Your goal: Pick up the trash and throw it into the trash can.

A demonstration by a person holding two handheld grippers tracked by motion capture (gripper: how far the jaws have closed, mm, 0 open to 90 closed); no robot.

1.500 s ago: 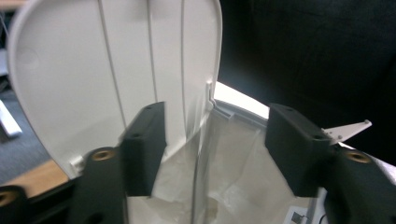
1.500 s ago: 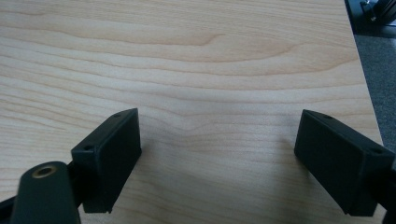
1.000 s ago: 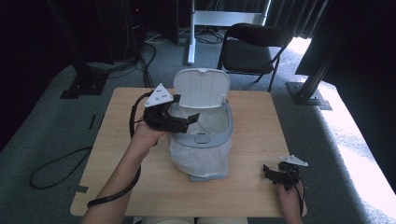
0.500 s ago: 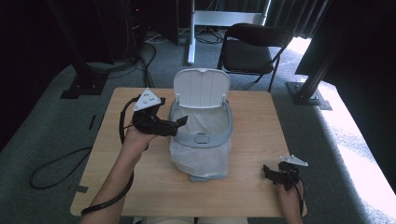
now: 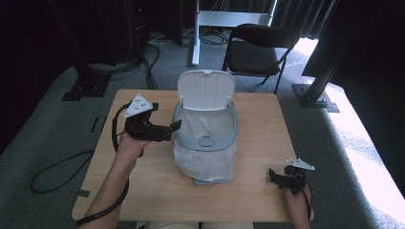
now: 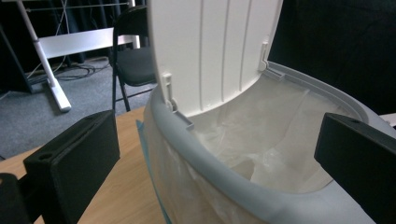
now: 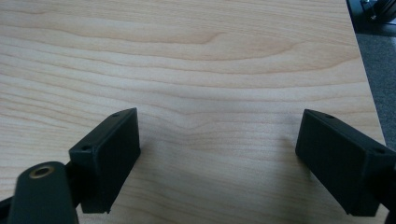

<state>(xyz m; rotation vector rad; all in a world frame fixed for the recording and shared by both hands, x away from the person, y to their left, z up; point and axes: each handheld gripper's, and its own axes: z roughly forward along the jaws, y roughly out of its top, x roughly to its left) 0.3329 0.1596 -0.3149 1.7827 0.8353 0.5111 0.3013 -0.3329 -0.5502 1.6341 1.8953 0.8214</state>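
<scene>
Figure: a small grey plastic bin lined with a translucent white plastic bag stands at the middle of the pale wooden tabletop, its white ribbed lid swung up and standing upright at the far rim.

Step in hand, as I judge it: my left gripper has let go at the bin's left side. Its jaws have just been opening and now stand fully apart with nothing between the pads. In the left gripper view the grey rim curves between them without touching either, and the bag lining sags inside the bin. My right gripper rests near the tabletop's near right corner, well apart from the bin, jaws wide and empty over bare wood.

Next move, in my estimate: either to draw the left gripper clear, or to bring it back in to seat the bag's edge on the rim. That would call for a shallow pinch on thin film, without nudging the light bin.

Surroundings: a black folding chair and a white desk frame stand on the grey carpet beyond the tabletop. The upright lid limits any approach from the far side; my trailing cable lies by the left forearm.
</scene>
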